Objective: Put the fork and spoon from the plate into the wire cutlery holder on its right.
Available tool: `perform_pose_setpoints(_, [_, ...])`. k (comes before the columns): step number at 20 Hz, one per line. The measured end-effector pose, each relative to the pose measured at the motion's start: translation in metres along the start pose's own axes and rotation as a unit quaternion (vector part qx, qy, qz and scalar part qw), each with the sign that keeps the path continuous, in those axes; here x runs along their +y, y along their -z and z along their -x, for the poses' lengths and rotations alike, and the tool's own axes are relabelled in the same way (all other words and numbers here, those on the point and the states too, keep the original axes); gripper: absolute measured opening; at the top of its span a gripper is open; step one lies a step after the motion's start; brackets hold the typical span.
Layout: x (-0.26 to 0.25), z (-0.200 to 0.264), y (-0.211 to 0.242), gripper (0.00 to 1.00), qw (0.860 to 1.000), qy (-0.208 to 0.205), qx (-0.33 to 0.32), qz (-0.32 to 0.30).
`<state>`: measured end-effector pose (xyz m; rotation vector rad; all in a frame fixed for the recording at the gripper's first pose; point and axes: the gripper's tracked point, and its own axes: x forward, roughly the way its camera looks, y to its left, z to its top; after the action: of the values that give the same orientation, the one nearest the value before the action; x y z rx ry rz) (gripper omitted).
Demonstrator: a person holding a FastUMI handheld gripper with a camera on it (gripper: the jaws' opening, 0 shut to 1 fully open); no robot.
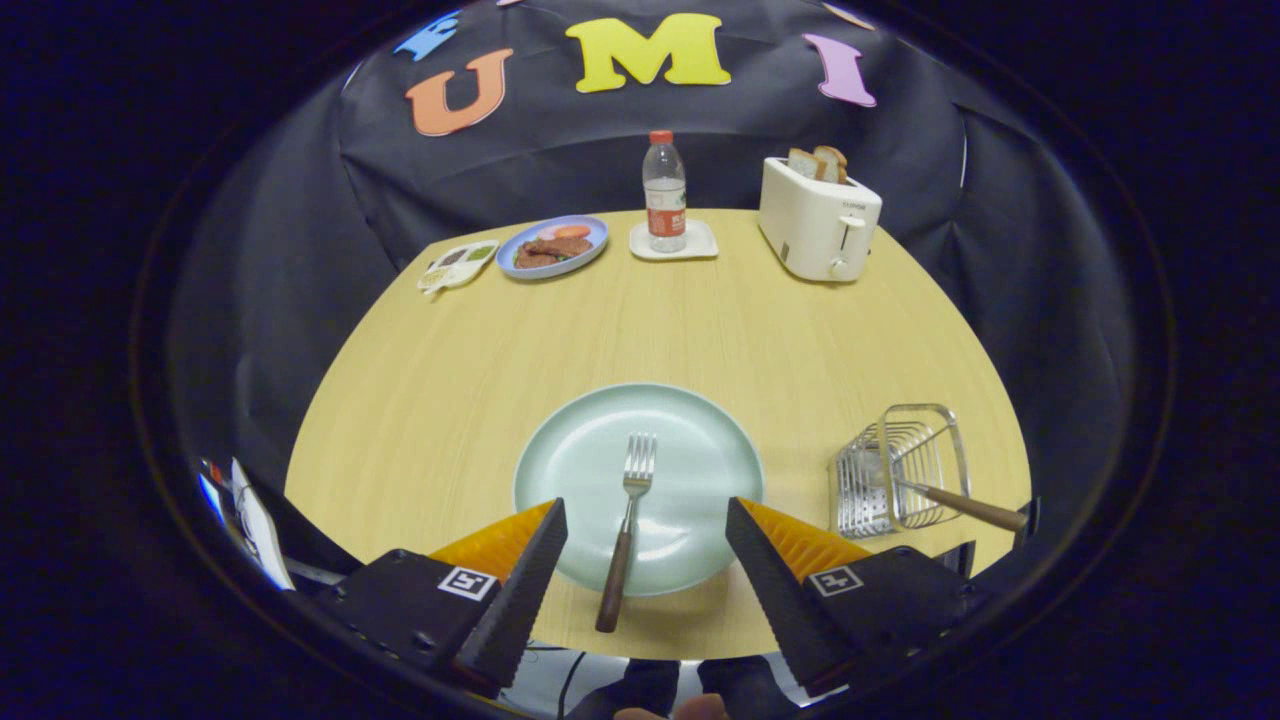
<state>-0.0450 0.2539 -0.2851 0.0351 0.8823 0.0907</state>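
My gripper (645, 515) — fingers spread wide, holding nothing, one tip on each side of the fork's handle and over the near part of the plate.

Plate (700, 450) — pale green, round, on the near middle of the table (450, 380).

Fork (627, 520) — lies on the plate between my fingers, tines pointing far, wooden handle pointing near and reaching past the plate's near rim onto the table.

Holder (905, 465) — wire basket, right of the plate and near it, apart from the rim.

Spoon (960, 505) — already in the holder, its wooden handle sticking out to the right and near over the holder's edge; the bowl end is hard to make out through the wires.

Far side of the table, left to right: a small white tray (458, 265) with sauces; just beside it a blue plate of food (553, 246); a bottle (664, 190) with a red cap, upright on a white coaster (673, 243); a white toaster (818, 220) with two slices of bread (820, 163) standing up out of its slots.

Table — light wood, with the black cloth wall behind it.
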Motion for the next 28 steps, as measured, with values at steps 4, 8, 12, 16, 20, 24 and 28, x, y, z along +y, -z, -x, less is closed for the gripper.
perform_pose_setpoints(4, [0.008, -0.034, 0.028, 0.97, 0.999, 0.016, 0.026, -0.019])
perform_pose_setpoints(8, [0.011, -0.047, 0.044, 0.78, 0.998, 0.028, 0.05, -0.011])
perform_pose_setpoints(12, [0.012, -0.059, 0.058, 0.58, 0.997, 0.023, 0.074, -0.023])
perform_pose_setpoints(16, [0.006, -0.061, 0.057, 0.15, 0.994, 0.035, 0.1, -0.037])
perform_pose_setpoints(20, [0.005, -0.051, 0.053, 0.01, 0.993, 0.027, 0.114, -0.034])
perform_pose_setpoints(24, [0.002, -0.033, 0.034, 0.01, 0.992, 0.017, 0.117, -0.037])
perform_pose_setpoints(28, [-0.016, -0.005, 0.009, 0.01, 0.99, 0.017, 0.134, -0.03])
